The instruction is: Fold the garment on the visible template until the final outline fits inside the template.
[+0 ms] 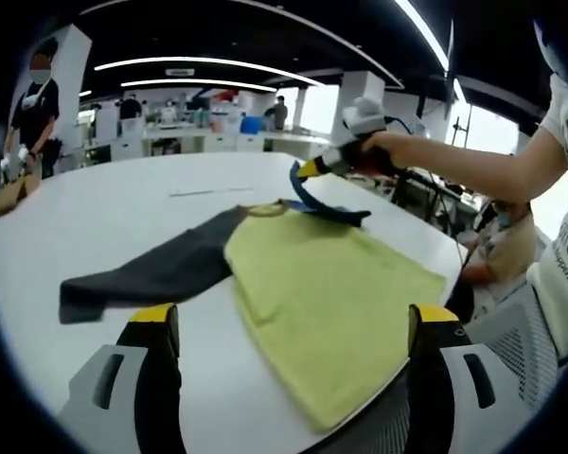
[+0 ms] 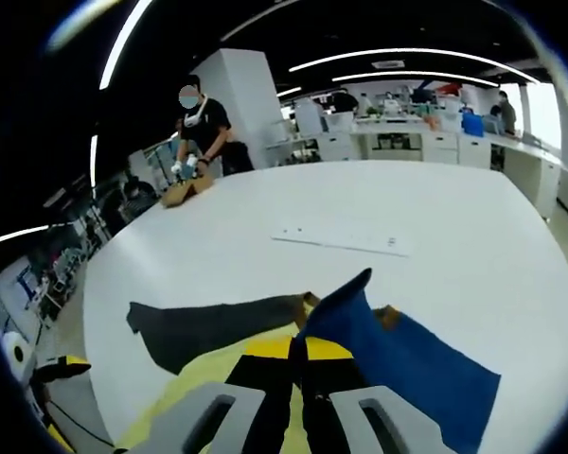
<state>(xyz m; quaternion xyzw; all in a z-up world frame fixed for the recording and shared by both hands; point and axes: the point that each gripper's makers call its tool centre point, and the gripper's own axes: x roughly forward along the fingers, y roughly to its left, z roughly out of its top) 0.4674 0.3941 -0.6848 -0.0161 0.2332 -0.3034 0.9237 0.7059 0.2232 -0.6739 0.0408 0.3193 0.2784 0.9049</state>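
A shirt lies on the white table (image 1: pixel 123 218), with a yellow-green body (image 1: pixel 331 293), a dark grey sleeve (image 1: pixel 161 274) spread to the left, and a blue sleeve (image 1: pixel 317 200). My right gripper (image 1: pixel 308 170) is shut on the blue sleeve and holds its end lifted above the collar. In the right gripper view the jaws (image 2: pixel 298 357) meet on the blue sleeve (image 2: pixel 398 364), with the grey sleeve (image 2: pixel 218 326) and yellow body (image 2: pixel 194 392) below. My left gripper (image 1: pixel 293 320) hangs open over the shirt's near hem, its jaws wide apart and nothing between them.
A thin pale sheet (image 2: pixel 341 241) lies flat on the table beyond the shirt. The table's curved edge and a chair (image 1: pixel 511 326) are close on the right. A person (image 2: pixel 201 128) works at the table's far side with a brown item (image 2: pixel 187 191).
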